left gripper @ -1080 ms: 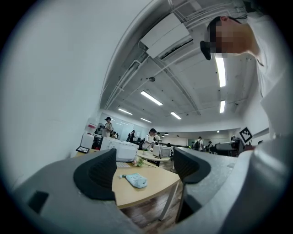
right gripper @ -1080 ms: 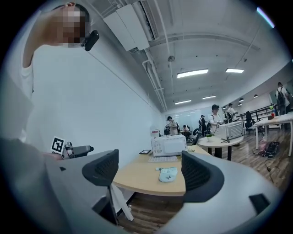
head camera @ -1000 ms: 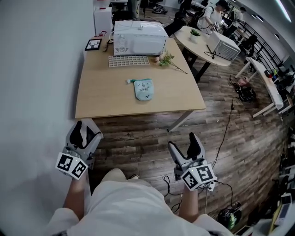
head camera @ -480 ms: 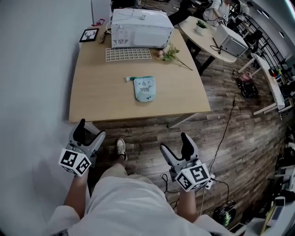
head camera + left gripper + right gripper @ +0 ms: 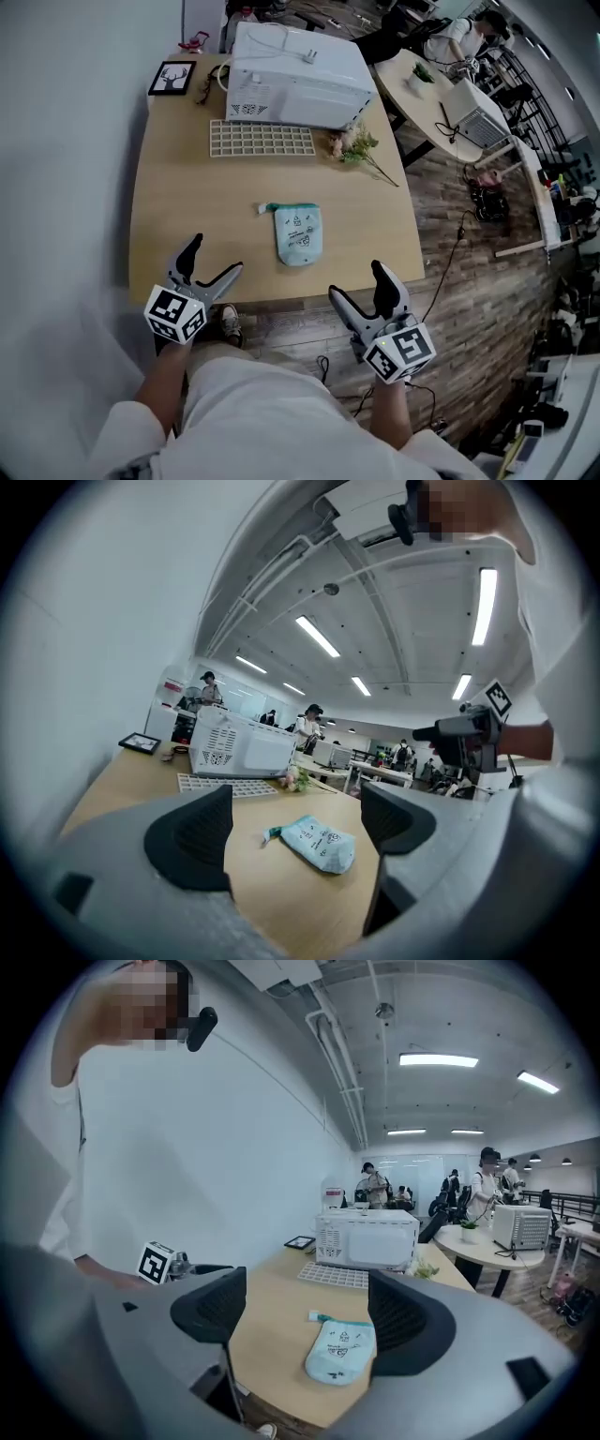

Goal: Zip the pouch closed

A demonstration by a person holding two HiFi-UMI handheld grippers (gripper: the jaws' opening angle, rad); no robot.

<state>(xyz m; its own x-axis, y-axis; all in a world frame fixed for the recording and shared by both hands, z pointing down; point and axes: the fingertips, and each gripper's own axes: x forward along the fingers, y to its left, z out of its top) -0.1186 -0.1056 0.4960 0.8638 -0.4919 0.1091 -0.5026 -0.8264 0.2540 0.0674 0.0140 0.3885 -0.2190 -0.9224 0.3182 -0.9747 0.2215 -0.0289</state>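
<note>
A pale blue pouch with small printed figures lies flat on the wooden table, a green tab at its upper left corner. It also shows in the left gripper view as the pouch and in the right gripper view as the pouch. My left gripper hovers open over the table's near edge, left of the pouch. My right gripper hangs open just off the near edge, below and right of the pouch. Neither holds anything.
A white microwave stands at the table's far side with a white grid tray in front of it. A flower sprig lies at the right, a small picture frame at the far left. A wall runs along the left.
I have stepped closer to the table. Both grippers now sit at its near edge instead of over the floor. The pouch has not moved.
</note>
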